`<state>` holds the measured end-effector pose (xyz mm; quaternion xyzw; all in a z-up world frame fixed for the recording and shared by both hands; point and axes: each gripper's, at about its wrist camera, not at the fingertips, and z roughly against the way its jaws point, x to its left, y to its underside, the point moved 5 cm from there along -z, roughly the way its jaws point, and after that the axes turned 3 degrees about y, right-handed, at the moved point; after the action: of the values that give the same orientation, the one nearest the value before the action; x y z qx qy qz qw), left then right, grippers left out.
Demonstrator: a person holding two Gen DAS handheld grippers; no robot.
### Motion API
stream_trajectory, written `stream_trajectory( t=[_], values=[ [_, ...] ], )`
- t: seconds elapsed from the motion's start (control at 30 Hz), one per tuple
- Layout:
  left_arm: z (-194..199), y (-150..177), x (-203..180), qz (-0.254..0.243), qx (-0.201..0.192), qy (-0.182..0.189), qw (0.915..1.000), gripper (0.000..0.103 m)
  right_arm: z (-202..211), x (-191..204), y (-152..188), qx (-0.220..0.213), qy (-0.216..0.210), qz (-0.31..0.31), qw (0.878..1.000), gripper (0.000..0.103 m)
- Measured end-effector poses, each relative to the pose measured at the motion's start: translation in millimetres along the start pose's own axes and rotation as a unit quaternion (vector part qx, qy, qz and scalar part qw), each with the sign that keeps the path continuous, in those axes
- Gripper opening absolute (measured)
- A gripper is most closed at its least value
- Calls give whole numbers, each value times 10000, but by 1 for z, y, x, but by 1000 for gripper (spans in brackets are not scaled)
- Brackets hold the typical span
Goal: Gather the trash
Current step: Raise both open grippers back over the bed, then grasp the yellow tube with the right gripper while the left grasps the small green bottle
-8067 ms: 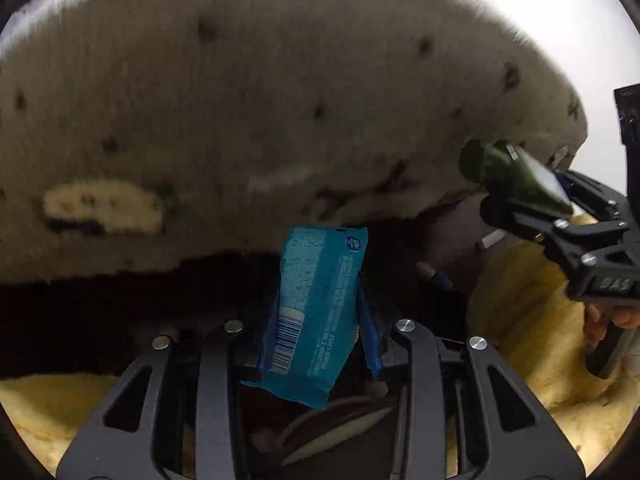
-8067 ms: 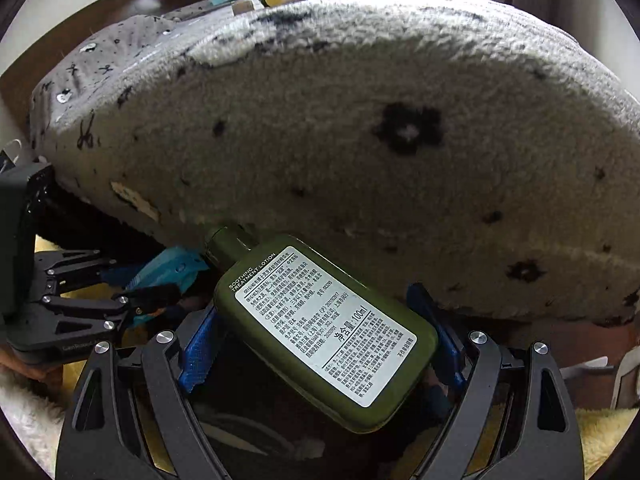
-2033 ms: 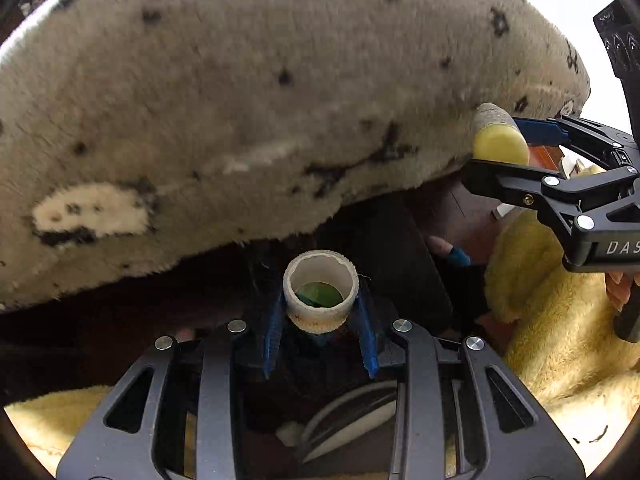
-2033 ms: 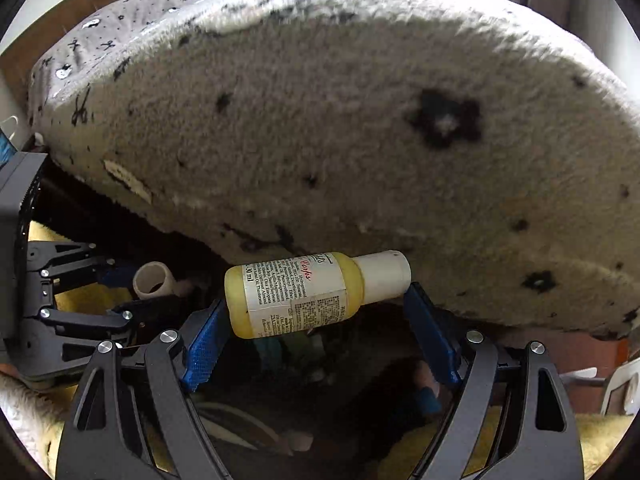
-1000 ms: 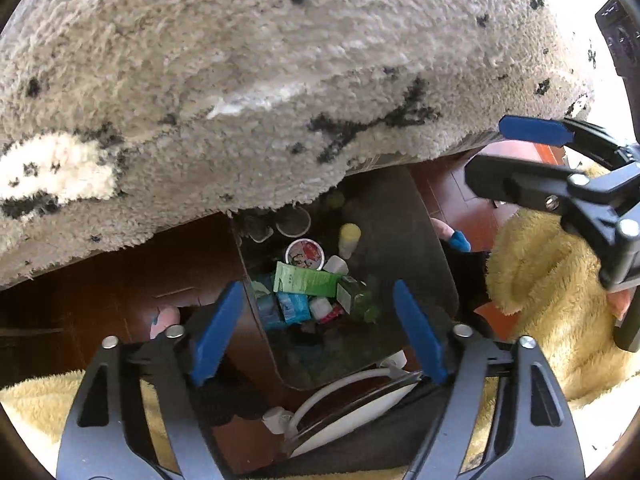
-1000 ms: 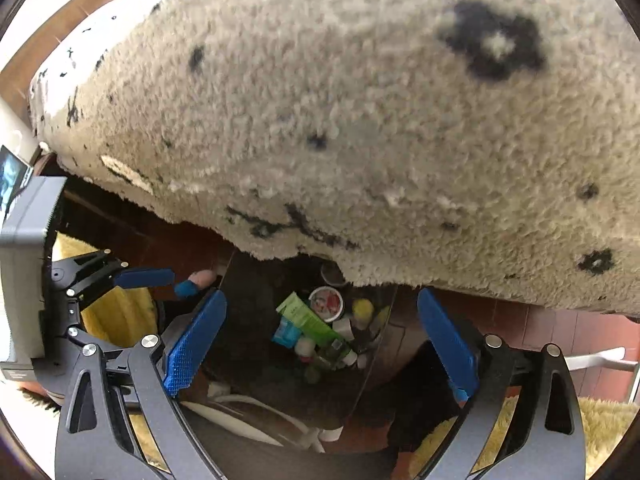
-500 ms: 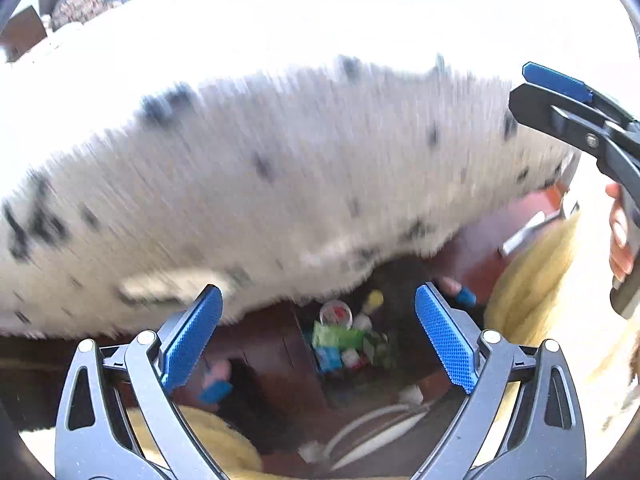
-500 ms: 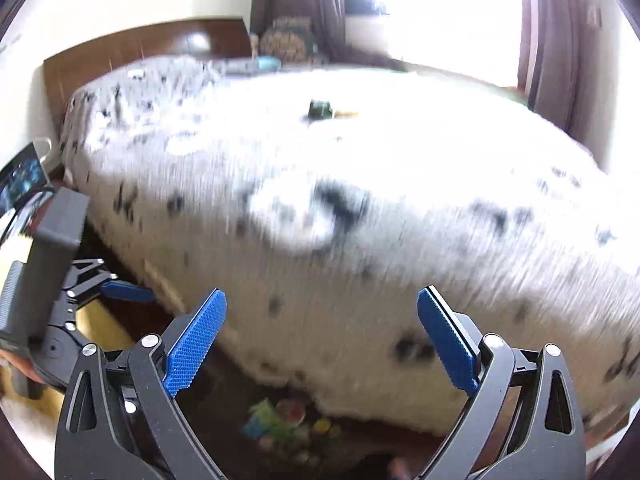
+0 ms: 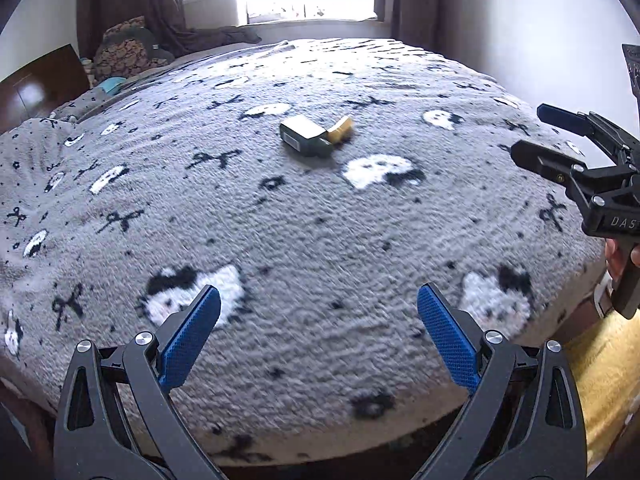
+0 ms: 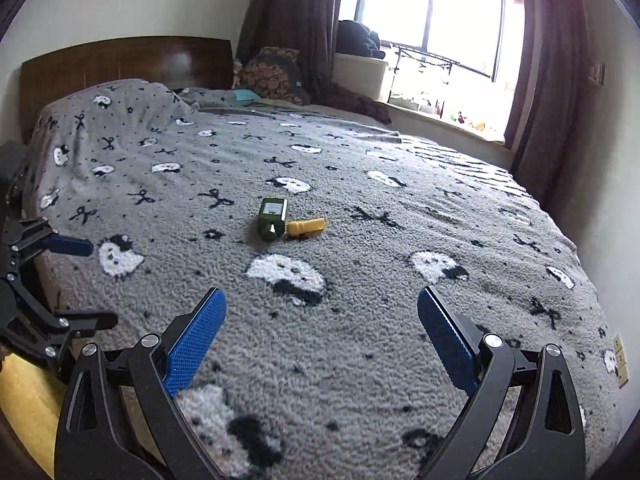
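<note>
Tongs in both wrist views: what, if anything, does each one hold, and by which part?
Nothing. The left tongs and right tongs are both open and empty above the blanket.

Ahead of my tools I see a grey fleece bedspread patterned with white cats and black bows. Beyond it stand a dark wooden headboard, brown curtains and a bright window.

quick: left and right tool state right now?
Left tool: open, its jaws have just been opening, nothing between them.
Right tool: open, nothing held.
</note>
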<state>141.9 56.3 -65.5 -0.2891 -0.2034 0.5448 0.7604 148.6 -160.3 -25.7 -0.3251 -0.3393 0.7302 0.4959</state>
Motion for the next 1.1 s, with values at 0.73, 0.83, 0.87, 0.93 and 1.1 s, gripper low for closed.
stream_trajectory(
  t=[0.73,0.83,0.87,0.93,1.1],
  values=[
    [-105,-46,62,379,393,-301,9981,94,-221,31,-27,1308,-335,154,9907,81],
    [-112,-48,64,398,405,-269,9980,94,-233,33,-32,1334,-321,171,9904,81],
    [-115,-48,63,398,415,-260,9980,94,-236,35,-33,1343,-349,166,9902,81],
    [-120,-50,63,375,438,-253,9980,94,-242,35,-35,1370,-418,167,9896,81],
    [-132,-60,58,329,435,-282,9981,94,-241,33,-36,1357,-670,79,9885,58]
  ],
)
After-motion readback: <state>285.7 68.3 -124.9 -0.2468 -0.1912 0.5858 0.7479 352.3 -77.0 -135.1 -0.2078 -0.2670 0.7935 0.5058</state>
